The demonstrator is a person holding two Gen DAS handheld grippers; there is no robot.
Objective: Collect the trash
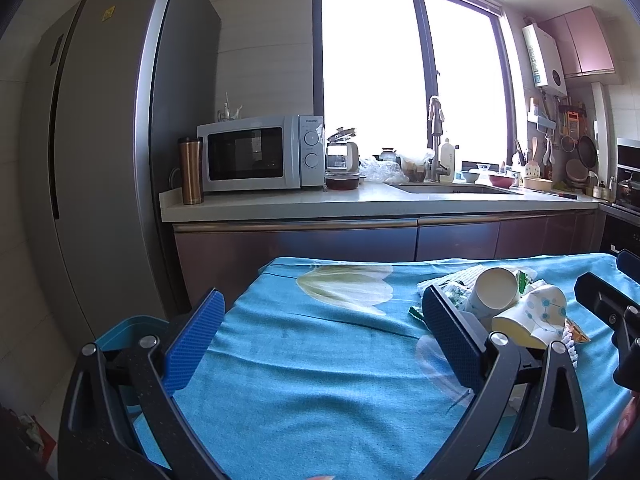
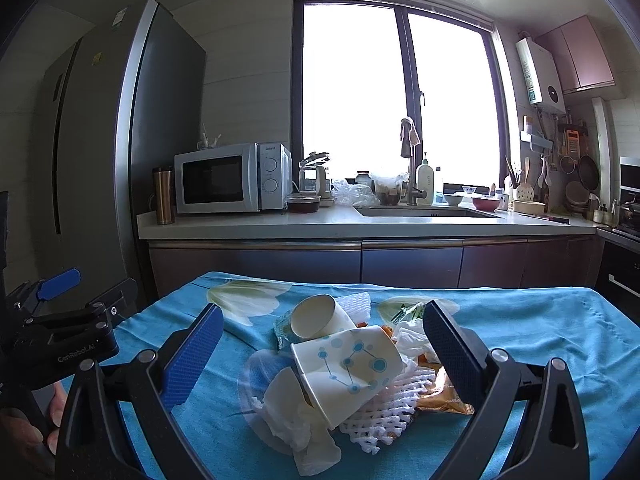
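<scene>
The trash pile (image 2: 352, 376), paper cups, foam netting and wrappers, lies on the blue-clothed worktop (image 2: 520, 320). The right hand-held gripper (image 2: 324, 344) hovers released over it, jaws straddling the patterned cup (image 2: 348, 368); the left hand-held gripper (image 1: 320, 336) is released too. Apparently pre-grasp: lowering and closing comes next.

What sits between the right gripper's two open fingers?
In the right wrist view, the right gripper frames the trash pile: a patterned paper cup, crumpled tissue and white foam netting.
</scene>
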